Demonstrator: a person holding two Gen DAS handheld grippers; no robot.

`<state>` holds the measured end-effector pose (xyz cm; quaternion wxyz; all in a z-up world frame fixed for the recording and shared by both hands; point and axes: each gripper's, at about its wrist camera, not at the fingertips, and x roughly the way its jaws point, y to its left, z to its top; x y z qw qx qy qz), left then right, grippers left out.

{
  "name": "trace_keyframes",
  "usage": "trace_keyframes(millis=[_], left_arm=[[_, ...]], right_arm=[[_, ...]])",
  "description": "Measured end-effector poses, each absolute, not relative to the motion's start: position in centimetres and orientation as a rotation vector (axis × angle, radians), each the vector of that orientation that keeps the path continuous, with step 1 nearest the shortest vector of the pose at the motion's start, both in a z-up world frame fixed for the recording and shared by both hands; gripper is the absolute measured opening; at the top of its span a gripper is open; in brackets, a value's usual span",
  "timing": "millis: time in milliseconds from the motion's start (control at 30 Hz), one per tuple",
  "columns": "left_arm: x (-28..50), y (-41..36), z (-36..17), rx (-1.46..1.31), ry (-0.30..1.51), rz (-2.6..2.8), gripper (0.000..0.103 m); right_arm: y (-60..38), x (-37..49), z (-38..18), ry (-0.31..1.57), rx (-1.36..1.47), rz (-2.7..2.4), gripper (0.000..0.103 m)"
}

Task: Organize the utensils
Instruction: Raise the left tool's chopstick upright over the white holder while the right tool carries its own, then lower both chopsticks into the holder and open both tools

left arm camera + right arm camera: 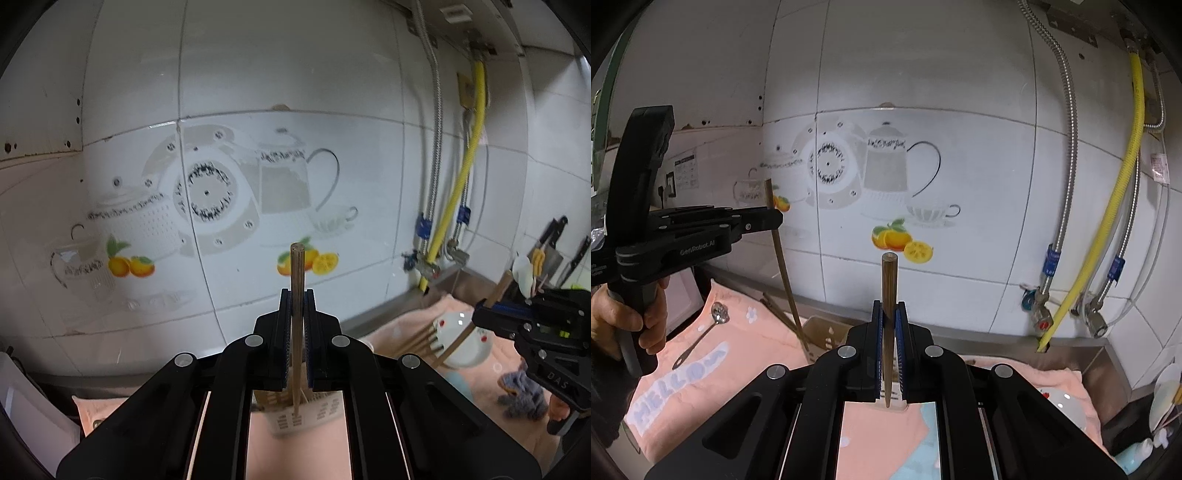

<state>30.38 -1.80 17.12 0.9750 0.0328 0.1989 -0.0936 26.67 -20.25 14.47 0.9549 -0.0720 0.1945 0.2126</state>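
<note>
My left gripper (297, 295) is shut on a wooden chopstick (297, 280) held upright, its lower end over a perforated utensil holder (306, 417) on the pink towel. The left gripper also shows in the right wrist view (774, 219), clamping its chopstick (783, 266). My right gripper (889, 308) is shut on another wooden chopstick (888, 295), held upright above the holder's rim (823, 334). It shows at the right of the left wrist view (484, 308). A metal spoon (701, 336) lies on the towel at the left.
A pink towel (746, 369) covers the counter. A white bowl (465, 343) holding several chopsticks sits at the right. Knives (550, 243) stand in the far right corner. Pipes and a yellow hose (1108, 221) run down the tiled wall.
</note>
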Motion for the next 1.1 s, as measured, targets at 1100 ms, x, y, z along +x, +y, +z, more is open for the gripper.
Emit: trace_keyframes(millis=[1100], left_arm=[[33.4, 0.6, 12.4, -0.022, 0.451, -0.151, 0.005]], right_arm=[[-19.9, 31.6, 14.7, 0.349, -0.086, 0.399, 0.007]])
